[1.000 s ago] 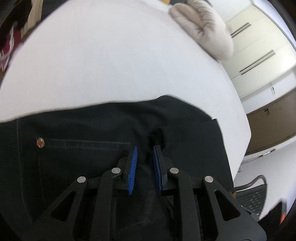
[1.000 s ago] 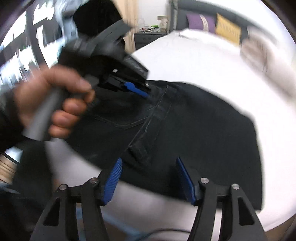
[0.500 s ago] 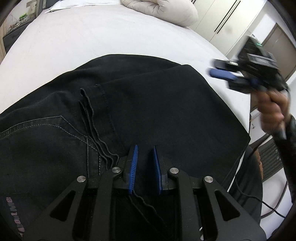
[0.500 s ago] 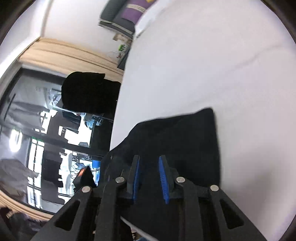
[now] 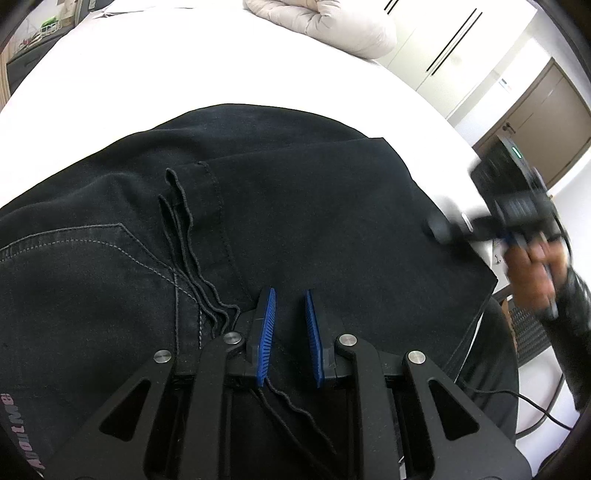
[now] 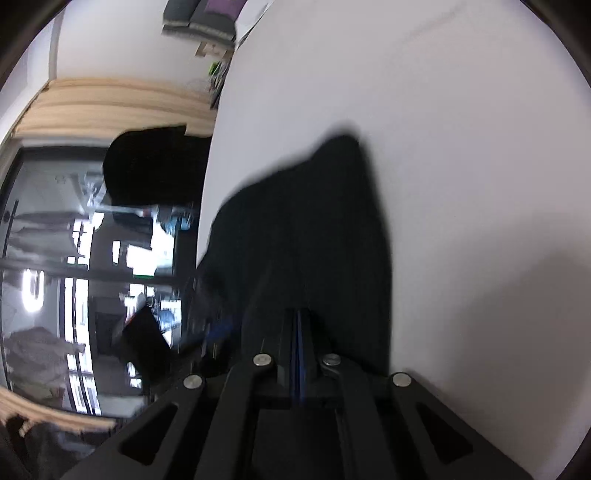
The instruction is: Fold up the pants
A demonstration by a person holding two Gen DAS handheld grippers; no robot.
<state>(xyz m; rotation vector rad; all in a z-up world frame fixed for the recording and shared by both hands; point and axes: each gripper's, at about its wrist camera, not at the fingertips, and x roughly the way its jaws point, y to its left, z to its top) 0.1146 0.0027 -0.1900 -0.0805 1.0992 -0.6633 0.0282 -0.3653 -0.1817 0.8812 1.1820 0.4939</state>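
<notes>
Black pants (image 5: pixel 295 206) lie folded on a white bed (image 5: pixel 184 66), with a back pocket and belt loops showing at the left. My left gripper (image 5: pixel 290 295) sits at the near edge, its blue pads close together around the dark fabric. My right gripper (image 6: pixel 299 317) is shut on a fold of the pants (image 6: pixel 325 229) and holds it above the sheet. In the left wrist view the right gripper (image 5: pixel 517 218) shows blurred at the pants' right edge, in a hand.
A beige rolled duvet (image 5: pixel 325 26) lies at the bed's far end. White wardrobe doors (image 5: pixel 454 55) and a brown door (image 5: pixel 535 110) stand to the right. A cable (image 5: pixel 535 406) runs below the bed's right edge. A window and curtain (image 6: pixel 92 107) are left of the bed.
My right gripper went from wide open to shut on the pants' right edge and lifted it. My left gripper stayed nearly closed while the pants shifted under it.
</notes>
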